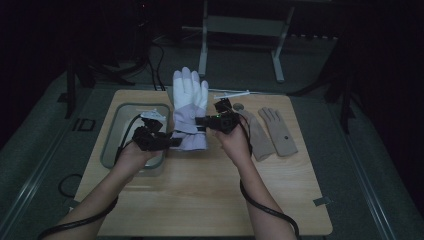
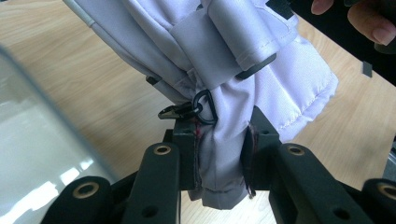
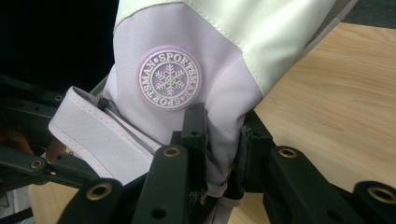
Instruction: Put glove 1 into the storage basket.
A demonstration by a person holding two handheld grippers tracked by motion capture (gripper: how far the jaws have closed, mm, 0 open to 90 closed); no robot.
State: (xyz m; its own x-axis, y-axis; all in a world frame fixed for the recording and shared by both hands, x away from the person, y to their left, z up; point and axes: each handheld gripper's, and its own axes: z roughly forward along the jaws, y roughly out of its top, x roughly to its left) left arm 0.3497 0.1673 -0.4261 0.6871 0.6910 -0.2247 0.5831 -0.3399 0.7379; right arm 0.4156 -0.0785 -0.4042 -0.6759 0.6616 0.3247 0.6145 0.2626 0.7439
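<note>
High view: we note left gripper (image 1: 172, 141) and right gripper (image 1: 201, 121) both clamped on the ski glove's (image 1: 190, 107) cuff, lifted off the table (image 1: 210, 190).

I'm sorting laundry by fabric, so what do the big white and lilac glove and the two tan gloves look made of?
The ski glove looks like smooth woven synthetic shell, padded: stitched seams, slight sheen, puffy cuff, a rubbery snowflake badge. The tan gloves look like soft matte knit or fleece, too small to tell which.
</note>
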